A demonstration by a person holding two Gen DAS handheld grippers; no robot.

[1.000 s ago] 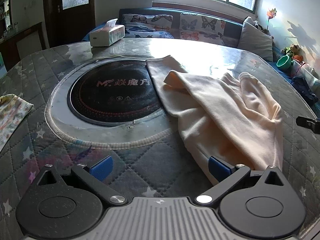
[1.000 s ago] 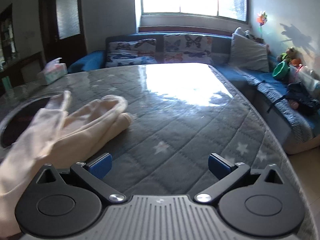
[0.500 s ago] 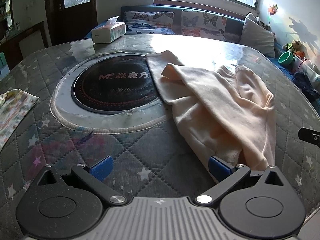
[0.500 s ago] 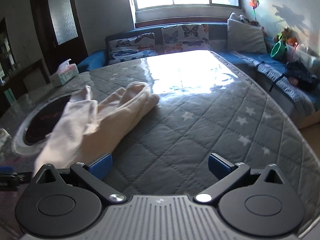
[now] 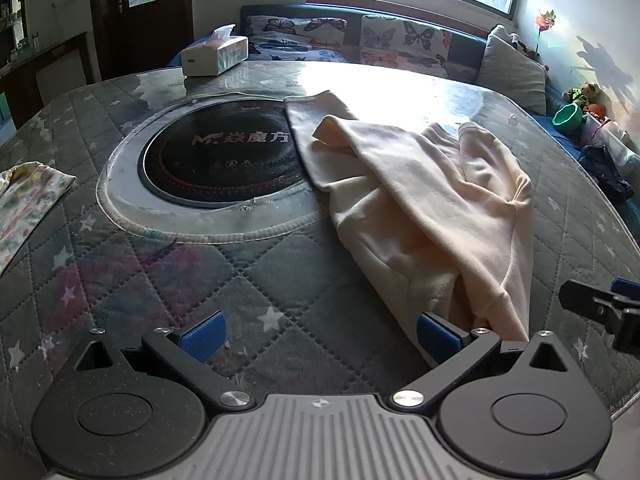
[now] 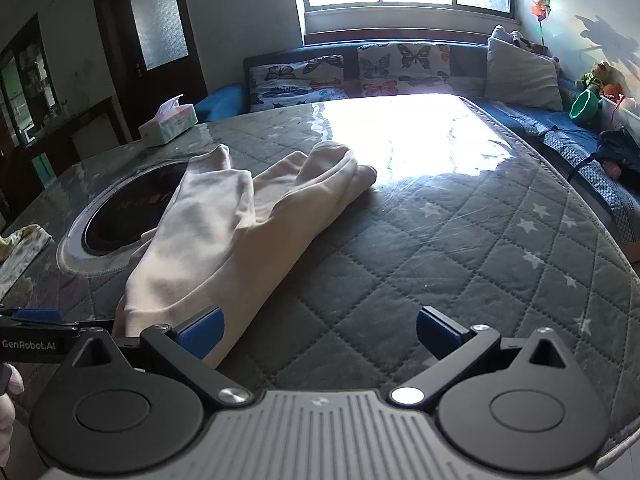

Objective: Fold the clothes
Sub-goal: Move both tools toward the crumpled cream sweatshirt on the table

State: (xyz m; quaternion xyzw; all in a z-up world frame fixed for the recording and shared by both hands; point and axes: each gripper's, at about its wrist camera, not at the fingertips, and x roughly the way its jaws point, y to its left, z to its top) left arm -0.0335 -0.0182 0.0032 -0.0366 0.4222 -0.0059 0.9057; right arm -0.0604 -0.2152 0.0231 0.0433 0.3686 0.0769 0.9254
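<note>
A cream garment (image 5: pixel 424 200) lies rumpled and partly folded on the quilted grey table cover, its far end over the edge of the black round cooktop (image 5: pixel 220 160). It also shows in the right wrist view (image 6: pixel 224 236). My left gripper (image 5: pixel 320 334) is open and empty at the garment's near hem, its right fingertip (image 5: pixel 436 334) touching the cloth. My right gripper (image 6: pixel 320 332) is open and empty, its left fingertip (image 6: pixel 202 330) at the garment's near edge. The right gripper's tip also shows at the right edge of the left wrist view (image 5: pixel 600 308).
A tissue box (image 5: pixel 214 55) stands at the table's far left. A floral cloth (image 5: pixel 24 200) lies at the left edge. A sofa with butterfly cushions (image 6: pixel 360 70) runs behind and to the right of the table. The table cover's edge (image 6: pixel 600 240) curves close on the right.
Both grippers have drawn back toward the near table edge and stayed open. The right wrist view has swung left, bringing the garment more into sight. The garment lies unchanged.
</note>
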